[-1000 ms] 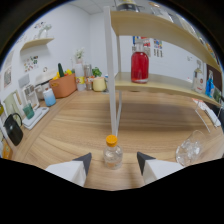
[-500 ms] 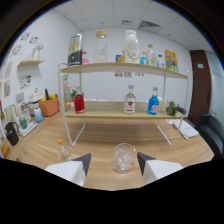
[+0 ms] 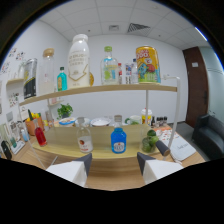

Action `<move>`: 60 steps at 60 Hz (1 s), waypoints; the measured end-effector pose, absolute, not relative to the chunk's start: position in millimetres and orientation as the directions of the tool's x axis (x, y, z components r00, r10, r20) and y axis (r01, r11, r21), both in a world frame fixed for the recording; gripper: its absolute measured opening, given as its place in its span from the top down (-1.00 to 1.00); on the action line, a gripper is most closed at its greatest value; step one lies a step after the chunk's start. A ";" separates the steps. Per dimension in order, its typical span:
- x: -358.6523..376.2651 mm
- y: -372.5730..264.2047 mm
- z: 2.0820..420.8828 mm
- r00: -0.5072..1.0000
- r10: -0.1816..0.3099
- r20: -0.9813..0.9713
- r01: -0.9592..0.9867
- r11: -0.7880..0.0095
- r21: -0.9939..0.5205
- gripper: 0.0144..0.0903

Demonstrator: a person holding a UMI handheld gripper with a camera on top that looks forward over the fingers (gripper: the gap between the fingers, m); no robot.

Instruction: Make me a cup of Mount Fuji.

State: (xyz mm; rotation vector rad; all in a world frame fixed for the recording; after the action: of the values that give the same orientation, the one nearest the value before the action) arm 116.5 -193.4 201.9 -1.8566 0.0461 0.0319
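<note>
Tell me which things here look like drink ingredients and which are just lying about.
Probably for the drink:
- blue bottle, just beyond the open gripper
- clear bottle with red label
- tall white bottle on the top shelf

Lying about:
- potted plant
- yellow cartoon can

The setting was an office-type room fitted out as a drinks station. A suspended tile ceiling (image 3: 112, 20) with a vent (image 3: 139, 27), plain white walls and a dark wooden door (image 3: 196, 85) marked it as an office interior. A two-tier wooden shelf (image 3: 100, 90) carried bottles, among them a tall white bottle (image 3: 78, 61) and a blue bottle (image 3: 118, 141), beside a yellow can (image 3: 147, 64). A potted plant (image 3: 64, 110) stood behind, and a dark chair (image 3: 210, 135) occupied one side.
</note>
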 end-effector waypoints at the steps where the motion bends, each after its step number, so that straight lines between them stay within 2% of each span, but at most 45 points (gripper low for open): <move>1: 119.0 -187.6 202.4 0.999 -0.015 -0.047 -0.050 -0.281 -0.959 -0.81; 11: 132.3 -139.3 198.6 0.999 0.001 -0.053 -0.051 -0.287 -0.957 -0.57; 16: 134.2 -122.0 190.8 0.999 0.015 -0.045 -0.038 -0.304 -0.952 -0.39; 22: 133.2 -110.0 180.9 0.999 0.027 -0.043 -0.031 -0.335 -0.942 0.07; 27: 128.5 -105.6 181.4 0.998 0.050 -0.038 -0.020 -0.325 -0.945 0.40; 30: 130.3 -105.3 182.0 0.999 0.040 -0.014 0.000 -0.320 -0.947 0.41; 39: 124.9 -110.0 182.9 0.997 0.063 -0.038 -0.015 -0.325 -0.945 0.43; 51: 127.7 -146.0 197.9 0.997 0.042 -0.062 -0.046 -0.308 -0.950 0.45; 60: 126.2 -187.2 174.3 0.995 0.019 -0.097 -0.085 -0.339 -0.937 0.45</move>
State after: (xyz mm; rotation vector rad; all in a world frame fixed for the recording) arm 126.2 -187.2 174.3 -1.9145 0.0478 0.1059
